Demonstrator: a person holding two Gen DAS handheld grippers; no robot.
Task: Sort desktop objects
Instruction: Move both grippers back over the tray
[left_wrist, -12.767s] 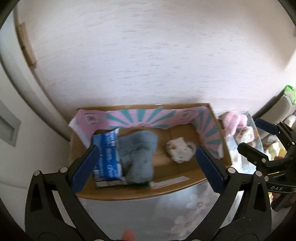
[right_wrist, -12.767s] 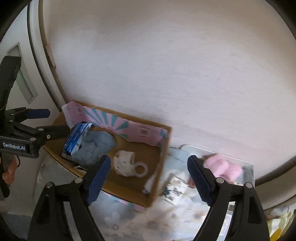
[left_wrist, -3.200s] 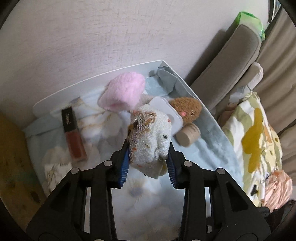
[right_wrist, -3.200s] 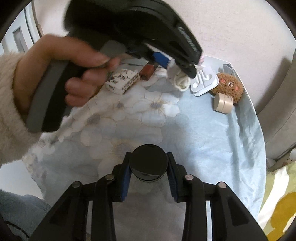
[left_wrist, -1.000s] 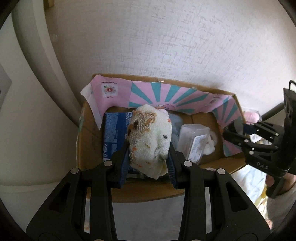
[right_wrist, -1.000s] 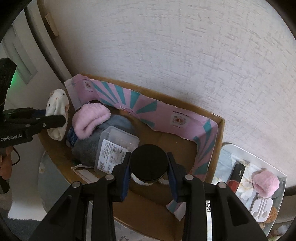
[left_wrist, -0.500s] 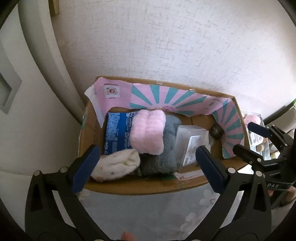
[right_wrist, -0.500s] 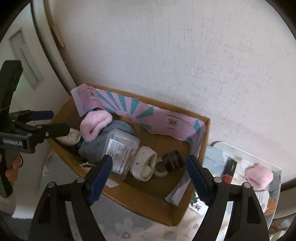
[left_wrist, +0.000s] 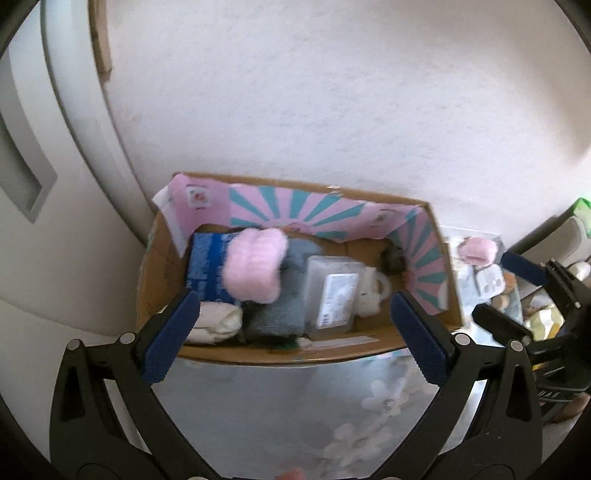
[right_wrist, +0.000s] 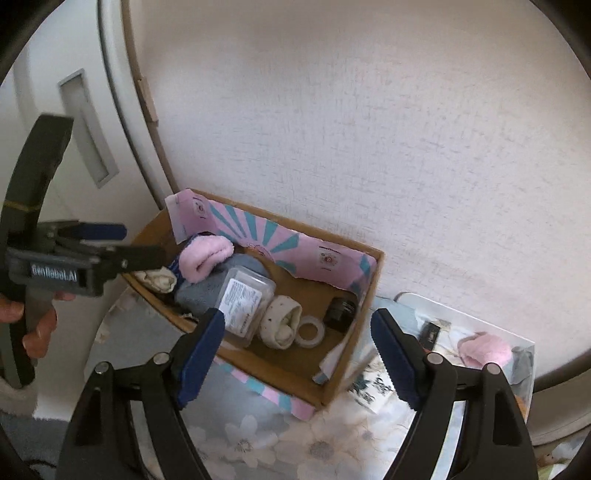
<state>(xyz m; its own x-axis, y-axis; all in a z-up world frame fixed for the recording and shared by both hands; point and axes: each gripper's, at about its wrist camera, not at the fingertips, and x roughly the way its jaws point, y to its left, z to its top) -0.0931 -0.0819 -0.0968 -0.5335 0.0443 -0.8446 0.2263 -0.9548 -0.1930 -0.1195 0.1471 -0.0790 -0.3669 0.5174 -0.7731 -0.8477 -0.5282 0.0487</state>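
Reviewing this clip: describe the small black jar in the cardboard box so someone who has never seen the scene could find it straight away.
Start at the cardboard box against the wall, lined with pink and teal striped paper. Go to its right-hand end, where the black jar sits on the box floor near the far corner, beside a white tape ring. It is the only dark, hard, shiny thing there; its neighbours are pale or soft.

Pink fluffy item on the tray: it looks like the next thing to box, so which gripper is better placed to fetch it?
Probably the right gripper: it is open and empty, and the pink fluffy item lies on the tray just beside it. The left gripper, also empty, faces the box.
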